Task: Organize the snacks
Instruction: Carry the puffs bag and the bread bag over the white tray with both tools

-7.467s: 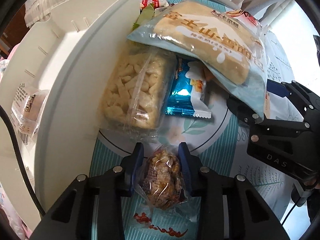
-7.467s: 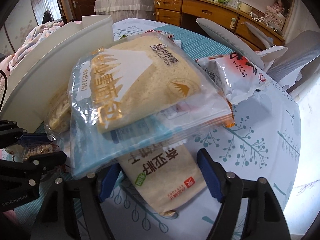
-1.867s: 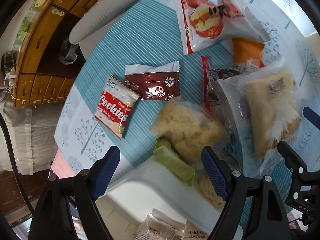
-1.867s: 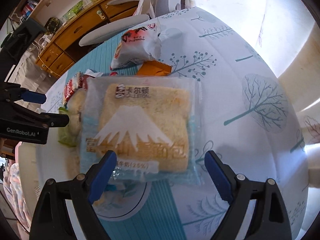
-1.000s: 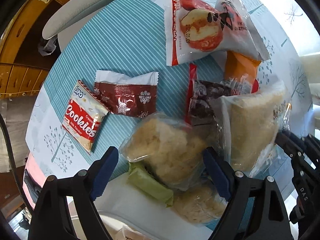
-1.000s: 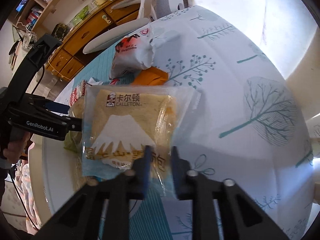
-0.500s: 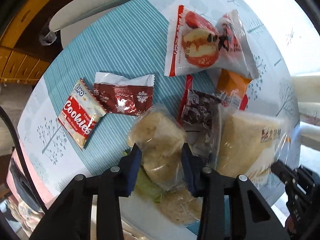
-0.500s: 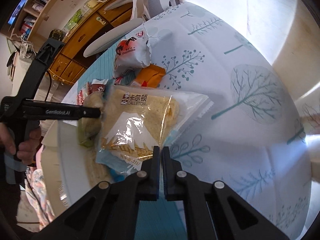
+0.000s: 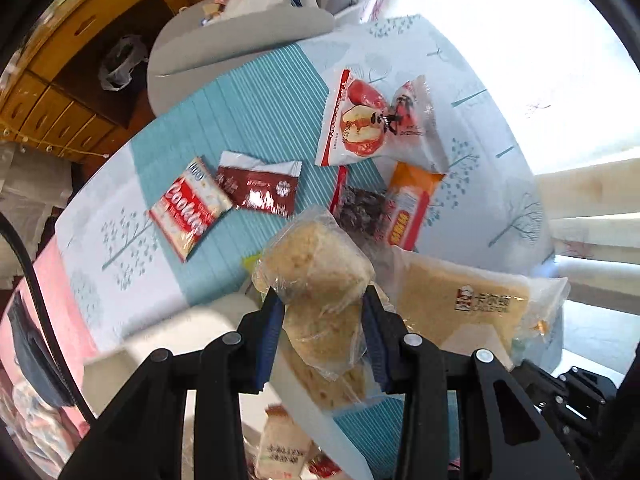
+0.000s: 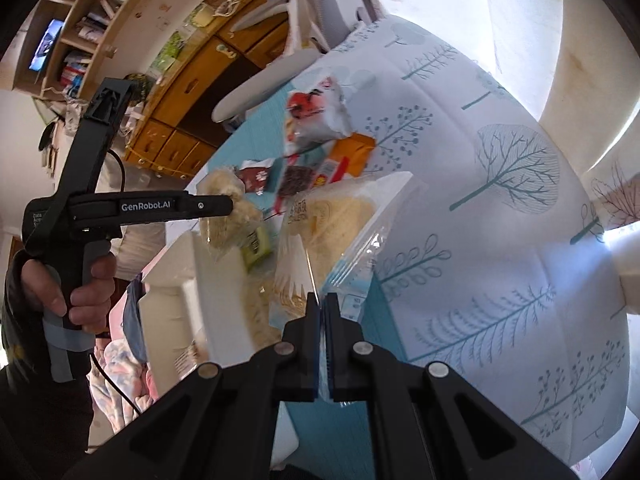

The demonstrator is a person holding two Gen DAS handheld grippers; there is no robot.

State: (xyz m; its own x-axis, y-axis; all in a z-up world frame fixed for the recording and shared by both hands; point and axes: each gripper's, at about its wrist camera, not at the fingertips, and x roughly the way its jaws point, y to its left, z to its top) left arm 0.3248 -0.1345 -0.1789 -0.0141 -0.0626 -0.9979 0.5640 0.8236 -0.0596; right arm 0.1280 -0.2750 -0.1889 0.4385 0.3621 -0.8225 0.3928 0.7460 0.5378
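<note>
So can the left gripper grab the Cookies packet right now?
Probably not: the left gripper is shut on a clear-wrapped cake. The Cookies packet lies uncovered on the table, so only the full grip blocks it.

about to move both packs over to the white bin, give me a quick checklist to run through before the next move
1. Left gripper hold on the clear pack of pale puffed snack: ok, blue fingers press it from both sides.
2. Right gripper hold on the bread bag: ok, but it pinches only the bag's edge, so the bag hangs tilted.
3. Both packs clear of the table: cannot tell for the bread bag's far corner.
4. Nothing clinging to the lifted packs: cannot tell; the green packet sits right under the puffed snack.
5. Space in the white bin: cannot tell, little of its inside shows.
</note>
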